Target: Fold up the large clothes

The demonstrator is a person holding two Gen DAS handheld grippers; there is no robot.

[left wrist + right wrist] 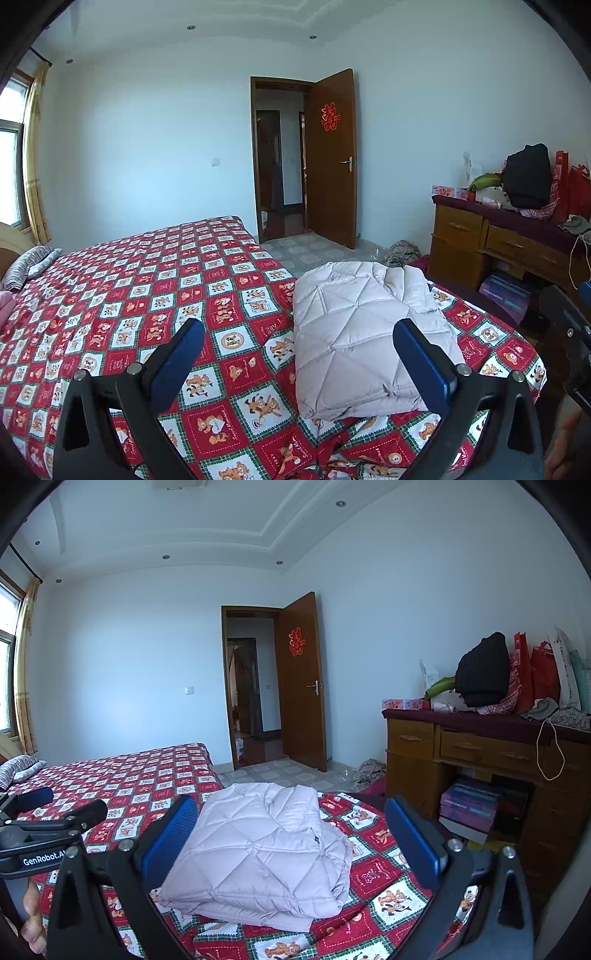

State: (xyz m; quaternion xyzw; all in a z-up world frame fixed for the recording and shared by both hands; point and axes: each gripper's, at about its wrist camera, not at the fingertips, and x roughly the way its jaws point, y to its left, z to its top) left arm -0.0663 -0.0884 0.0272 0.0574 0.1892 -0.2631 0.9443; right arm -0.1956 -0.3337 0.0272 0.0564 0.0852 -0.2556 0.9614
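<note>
Nearest to me, both tools were up off the bed and holding nothing. My left gripper (297,341) had its blue pads spread wide, and my right gripper (290,819) was spread the same way; neither touched fabric. In the right wrist view the left tool showed at abt 9 o'clock with a hand under it.

Just beyond the fingers lay the pale quilted jacket (258,849), already folded into a compact rectangular bundle w/ layers stacked, resting on the bed (129,295) near its foot-end corner, at roughly 1 o'clock in the left view and 12 in the right. The top flap sat a bit rumpled toward the far right edge, but no sleeve or hem hung loose that I could see.

My read: folding on this piece was basically done; what was left was maybe a smoothing pat or moving on. I saw no other garment laid out ready on the bed.

Farther off, a wooden dresser (480,746) piled w/ bags stood at 3 o'clock, and the open door (332,155) at 12.
</note>
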